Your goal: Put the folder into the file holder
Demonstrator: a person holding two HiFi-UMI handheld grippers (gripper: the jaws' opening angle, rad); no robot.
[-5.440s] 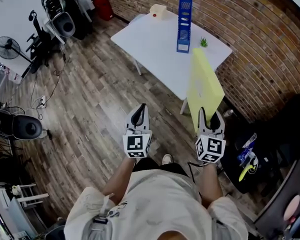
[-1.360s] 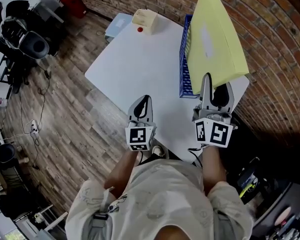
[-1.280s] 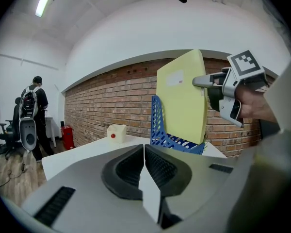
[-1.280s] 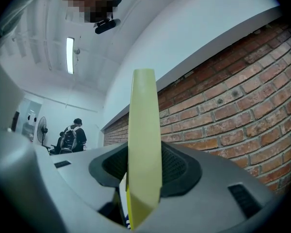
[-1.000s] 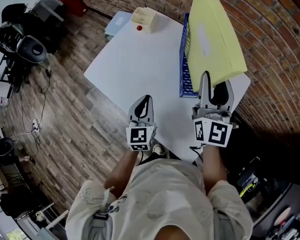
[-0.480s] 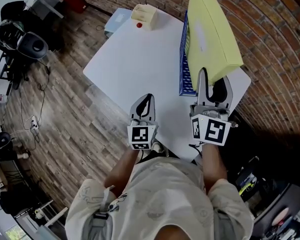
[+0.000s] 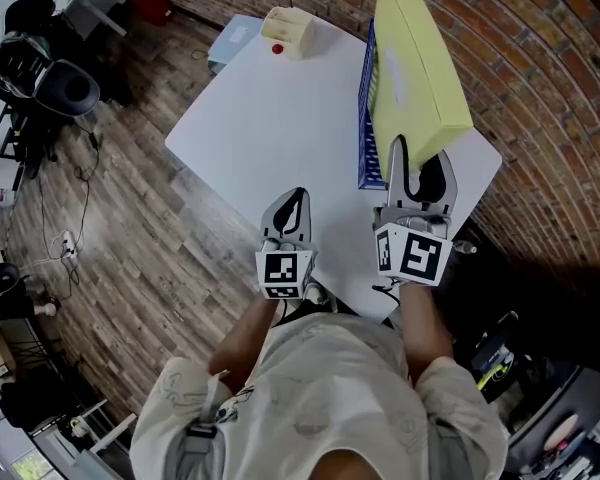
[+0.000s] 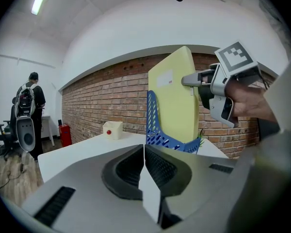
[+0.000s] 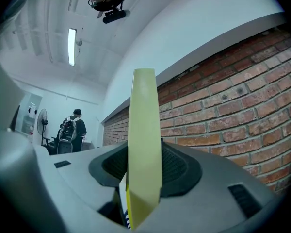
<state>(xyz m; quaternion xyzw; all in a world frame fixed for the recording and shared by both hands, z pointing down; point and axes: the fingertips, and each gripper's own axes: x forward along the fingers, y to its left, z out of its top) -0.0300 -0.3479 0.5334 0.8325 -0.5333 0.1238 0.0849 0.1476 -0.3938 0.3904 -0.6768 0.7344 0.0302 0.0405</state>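
In the head view, your right gripper [image 7: 420, 164] was clamped on the near edge of the yellow folder [image 7: 417, 63], which stood on edge and leaned away from you toward the brick wall [image 7: 540, 78]. The folder covered the right side of the blue file holder [image 7: 364, 133] at the far right of the white table [image 7: 270, 118]. Your left gripper [image 7: 290, 200] hung over the table's near edge, apart from the folder. A cream box [image 7: 286, 31] with a red button sat at the far corner.

In the left gripper view, your jaws were pressed together with nothing between them [image 8: 144, 148]. Beyond them the folder [image 8: 174, 98] stood nearly upright against the file holder [image 8: 157, 132], its lower corner down by the holder's base; you could not tell whether it touched. Your right gripper [image 8: 193, 81] pinched the folder's upper right edge. The box [image 8: 112, 128] sat to the left, and a person [image 8: 27, 110] stood far off.

In the right gripper view, your jaws [image 9: 144, 166] were partly closed on the folder [image 9: 144, 130], seen edge-on, with both pads against its sides. The wall [image 9: 233, 106] filled the right.
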